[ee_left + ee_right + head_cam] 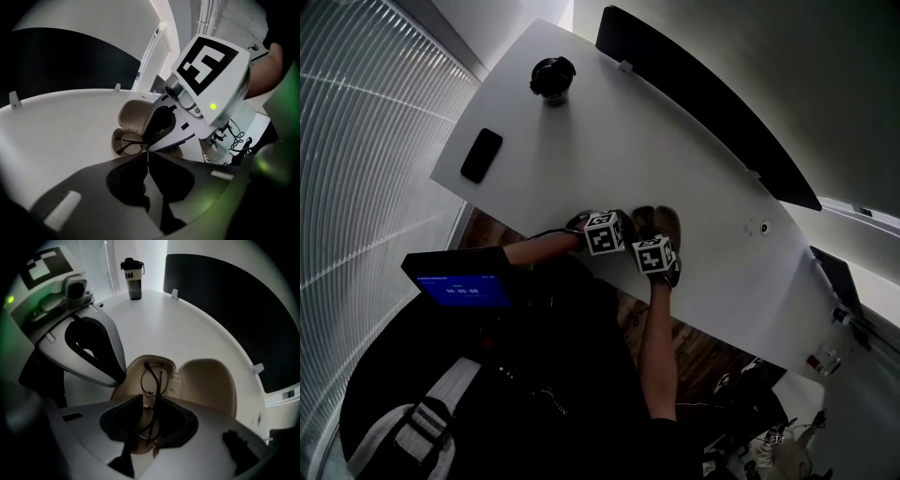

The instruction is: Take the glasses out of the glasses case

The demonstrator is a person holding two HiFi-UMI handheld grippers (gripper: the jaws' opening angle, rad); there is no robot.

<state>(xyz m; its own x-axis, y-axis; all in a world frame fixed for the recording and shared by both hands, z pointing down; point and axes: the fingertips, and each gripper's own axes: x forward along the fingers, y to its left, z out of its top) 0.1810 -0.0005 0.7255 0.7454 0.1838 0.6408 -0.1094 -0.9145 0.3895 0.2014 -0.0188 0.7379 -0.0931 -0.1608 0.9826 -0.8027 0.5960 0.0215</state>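
Closest to me is the person, leaning over the near edge of the white desk (656, 141) with a small blue screen (459, 278) at chest level and 1 tool in each hand. Both tools meet over the open glasses case (206, 380), which sits right by that near edge.

The right tool (150, 399) has its jaws narrowed down onto the glasses (152, 378), with the thin wire frame running through the slim gap between the tips. The glasses are folded and lie in the case's bottom half. The lid is flopped open at 3 o'clock from them, as the right gripper view shows it.

The left tool (147, 153) has its jaws pressed together with nothing between them. Its tip is just beside the case's rim, though I can't tell if it touches.

Further out on the desk, going by the head view, a black phone (481, 155) lies flat at about 10 o'clock from the case. A dark bottle (551, 80) stands upright at 11 o'clock, well apart from it. A long dark panel (703, 103) runs along the far edge from about 12 to 2 o'clock.
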